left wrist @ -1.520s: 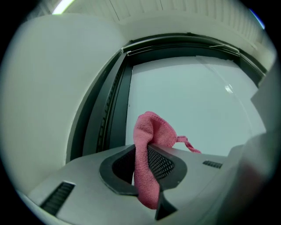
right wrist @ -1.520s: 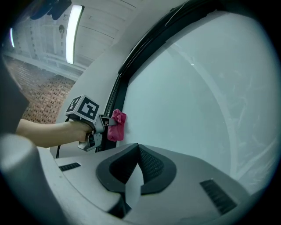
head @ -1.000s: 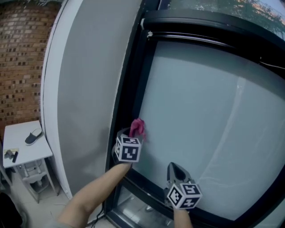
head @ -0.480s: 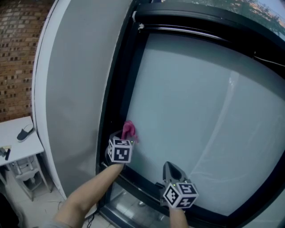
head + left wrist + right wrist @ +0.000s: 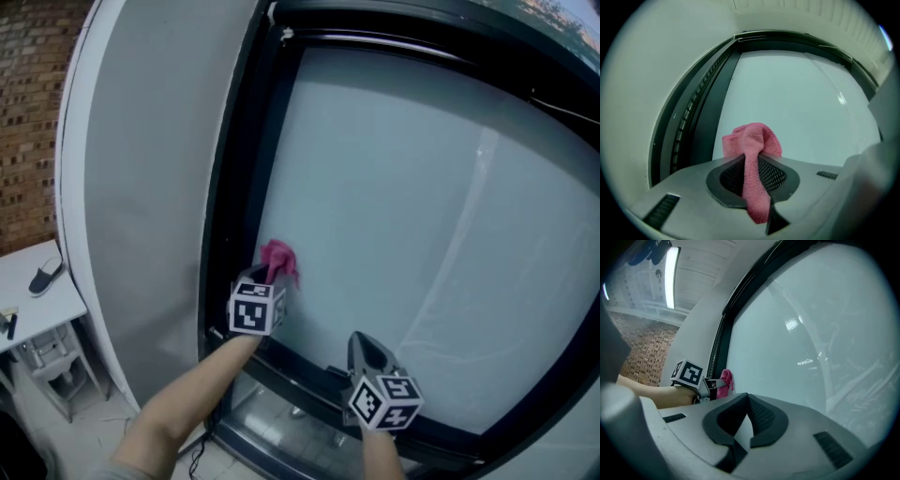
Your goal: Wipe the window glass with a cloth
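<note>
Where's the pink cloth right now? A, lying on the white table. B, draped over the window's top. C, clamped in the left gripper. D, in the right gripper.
C: the left gripper is shut on the pink cloth, close to the window glass; the right gripper holds nothing.

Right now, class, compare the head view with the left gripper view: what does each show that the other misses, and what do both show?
Only the head view shows the right claw, the person's arm, a white table and a brick wall. Only the left gripper view shows, close up, the left claw with its jaws shut on the cloth. Both show the pink cloth, the glass and the black frame.
</note>
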`<control>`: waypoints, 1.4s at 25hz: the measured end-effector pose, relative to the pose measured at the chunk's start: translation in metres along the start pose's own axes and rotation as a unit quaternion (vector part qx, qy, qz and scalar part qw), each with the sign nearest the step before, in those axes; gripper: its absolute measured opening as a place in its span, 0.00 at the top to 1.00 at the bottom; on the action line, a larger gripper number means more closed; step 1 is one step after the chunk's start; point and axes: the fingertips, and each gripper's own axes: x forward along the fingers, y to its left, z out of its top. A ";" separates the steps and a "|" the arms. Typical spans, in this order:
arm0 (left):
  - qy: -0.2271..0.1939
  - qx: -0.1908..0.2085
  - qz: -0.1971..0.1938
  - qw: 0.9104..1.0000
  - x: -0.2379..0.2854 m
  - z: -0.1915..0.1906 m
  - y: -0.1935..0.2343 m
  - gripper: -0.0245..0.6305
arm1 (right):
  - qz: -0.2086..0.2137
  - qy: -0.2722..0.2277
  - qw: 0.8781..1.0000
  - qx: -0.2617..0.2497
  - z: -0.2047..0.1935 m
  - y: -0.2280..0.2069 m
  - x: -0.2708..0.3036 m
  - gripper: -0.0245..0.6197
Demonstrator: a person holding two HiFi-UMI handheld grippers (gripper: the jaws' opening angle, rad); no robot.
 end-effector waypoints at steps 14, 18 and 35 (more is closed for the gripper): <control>-0.017 0.004 -0.078 0.997 -0.010 -0.004 -0.070 0.88 | -0.056 0.019 0.998 0.009 -0.016 -0.019 -0.039 0.96; -0.020 -0.004 -0.087 0.996 -0.013 -0.003 -0.087 0.88 | -0.069 0.017 0.997 0.006 -0.013 -0.024 -0.050 0.96; -0.021 -0.020 -0.193 0.981 -0.035 -0.003 -0.205 0.88 | -0.134 0.019 0.991 0.008 -0.018 -0.061 -0.113 0.96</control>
